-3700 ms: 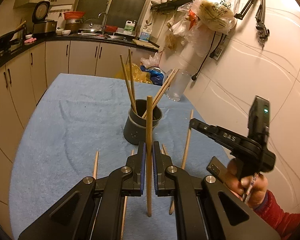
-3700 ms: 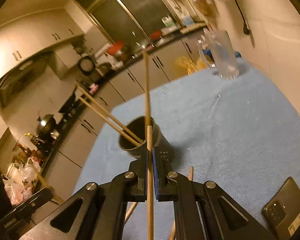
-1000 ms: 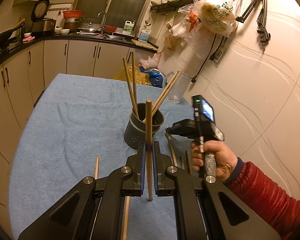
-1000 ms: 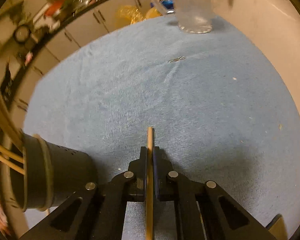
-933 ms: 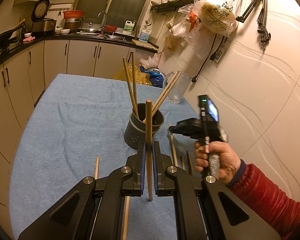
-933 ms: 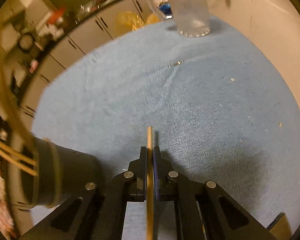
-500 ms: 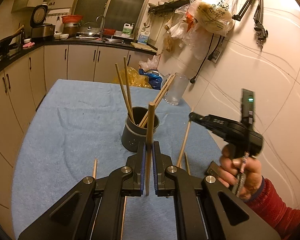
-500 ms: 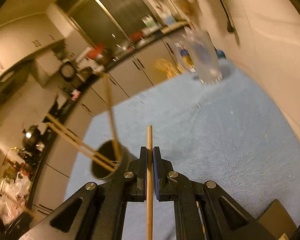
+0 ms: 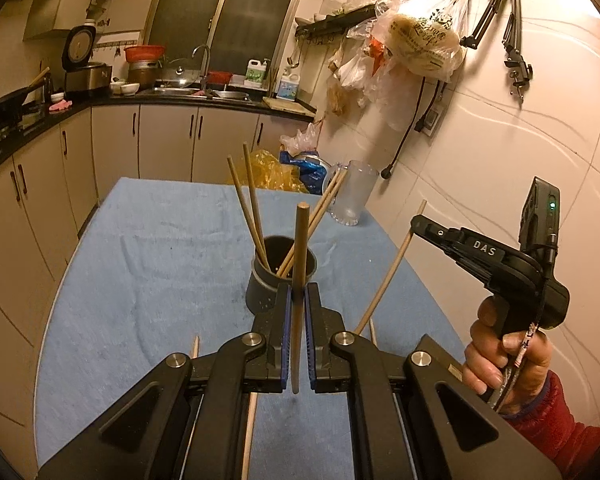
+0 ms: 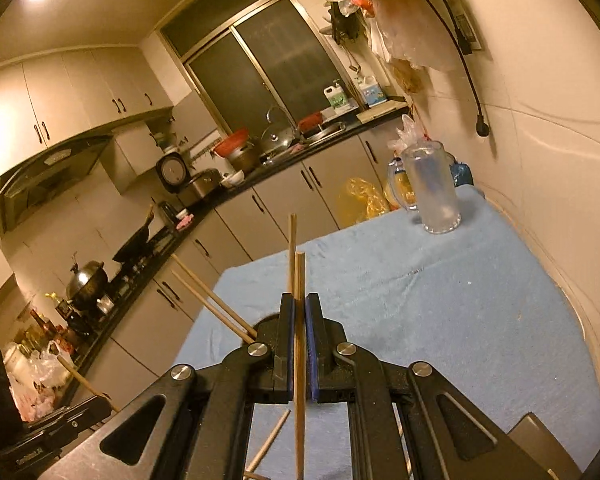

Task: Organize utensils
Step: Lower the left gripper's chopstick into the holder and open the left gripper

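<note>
**Q:** Reading from left to right, what do your tools hold?

**A:** My left gripper (image 9: 296, 340) is clamped on a thin round wooden chopstick (image 9: 300, 272), which stands nearly upright between the blue pads. Just beyond it on the blue towelling table cover (image 9: 148, 248) stands the dark grey cylindrical utensil holder (image 9: 280, 280), already carrying four like sticks that lean outward. My right gripper (image 10: 298, 344) is likewise clenched on a second wooden chopstick (image 10: 299, 320); in the left view that stick (image 9: 392, 268) slants up from the table side toward the right gripper's nose.

**Q:** Where are the remaining utensils?

**A:** A few loose chopsticks (image 9: 250, 424) lie on the cover near me, partly hidden beneath the left tool. A clear plastic jug (image 9: 352, 192) stands at the far right edge, well apart from the holder.

**Q:** How should the present step be done well?

**A:** I judge it to be delivery into the holder. I would bring each lower tip over the open mouth, keep the stick steep, steer clear of the leaning sticks, and release only once the tip is inside the rim, one hand at a time.
</note>
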A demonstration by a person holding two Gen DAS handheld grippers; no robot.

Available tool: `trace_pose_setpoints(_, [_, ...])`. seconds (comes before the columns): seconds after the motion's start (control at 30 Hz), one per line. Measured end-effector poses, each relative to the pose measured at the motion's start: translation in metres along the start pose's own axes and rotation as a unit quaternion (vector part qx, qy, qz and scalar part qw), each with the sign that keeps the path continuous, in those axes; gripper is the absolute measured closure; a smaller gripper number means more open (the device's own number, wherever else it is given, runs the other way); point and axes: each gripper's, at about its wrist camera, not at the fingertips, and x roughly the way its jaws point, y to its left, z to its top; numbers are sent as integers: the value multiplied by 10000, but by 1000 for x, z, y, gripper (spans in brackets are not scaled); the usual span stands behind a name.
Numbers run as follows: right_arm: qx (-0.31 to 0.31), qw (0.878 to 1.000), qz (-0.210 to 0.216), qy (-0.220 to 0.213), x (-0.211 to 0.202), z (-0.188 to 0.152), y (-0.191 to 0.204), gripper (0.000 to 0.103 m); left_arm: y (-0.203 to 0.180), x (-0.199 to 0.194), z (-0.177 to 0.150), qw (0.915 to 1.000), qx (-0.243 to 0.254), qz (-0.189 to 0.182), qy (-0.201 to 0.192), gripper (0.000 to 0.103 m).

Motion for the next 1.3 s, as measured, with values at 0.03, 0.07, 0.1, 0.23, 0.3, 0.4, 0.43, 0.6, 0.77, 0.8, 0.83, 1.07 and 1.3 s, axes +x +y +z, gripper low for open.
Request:
trace_pose_setpoints(0.03, [2, 10000, 9, -15, -1, 2, 1, 98, 0, 0, 2, 10000, 1, 9, -16, 97])
trace_pose_setpoints(0.07, [5, 10000, 15, -33, -3, 4, 2, 98, 0, 0, 5, 10000, 3, 10, -24, 97])
trace_pose_setpoints(0.1, [7, 10000, 23, -41, -3, 5, 3, 98, 0, -1, 7, 10000, 6, 17, -41, 97])
trace_pose_setpoints(0.23, [-33, 9999, 49, -139, -7, 15, 7, 98, 0, -4, 21, 9999, 10, 34, -145, 97])
trace_pose_setpoints(0.3, [-31, 9998, 81, -200, -9, 21, 10, 98, -1, -6, 30, 9998, 21, 21, -218, 97])
trace_pose_setpoints(0.4, [-55, 9994, 96, -318, -12, 32, 16, 98, -5, -10, 46, 9994, 81, -4, -347, 97])
trace_pose_setpoints(0.43, [-42, 9993, 108, -356, -12, 36, 17, 98, -6, -10, 51, 9992, 109, 1, -392, 97])
trace_pose_setpoints(0.6, [-75, 9982, 69, -584, -9, 55, 25, 98, -12, -11, 81, 9980, 165, -5, -610, 97])
trace_pose_setpoints(0.77, [-7, 9972, -1, -746, 3, 76, 29, 98, -16, -5, 114, 9962, 180, -4, -854, 97])
trace_pose_setpoints(0.8, [-4, 9971, -13, -762, 5, 80, 30, 98, -16, -3, 119, 9959, 187, 9, -885, 97])
trace_pose_setpoints(0.83, [4, 9970, -20, -778, 9, 83, 30, 98, -15, 1, 123, 9956, 180, 6, -914, 97])
trace_pose_setpoints(1.07, [-55, 9960, -136, -877, 36, 92, 34, 98, -1, 44, 133, 9969, -81, 49, -778, 97])
trace_pose_setpoints(1.3, [-118, 9982, -223, -549, 73, 75, 27, 98, 21, 82, 110, 9987, -287, 27, -419, 97])
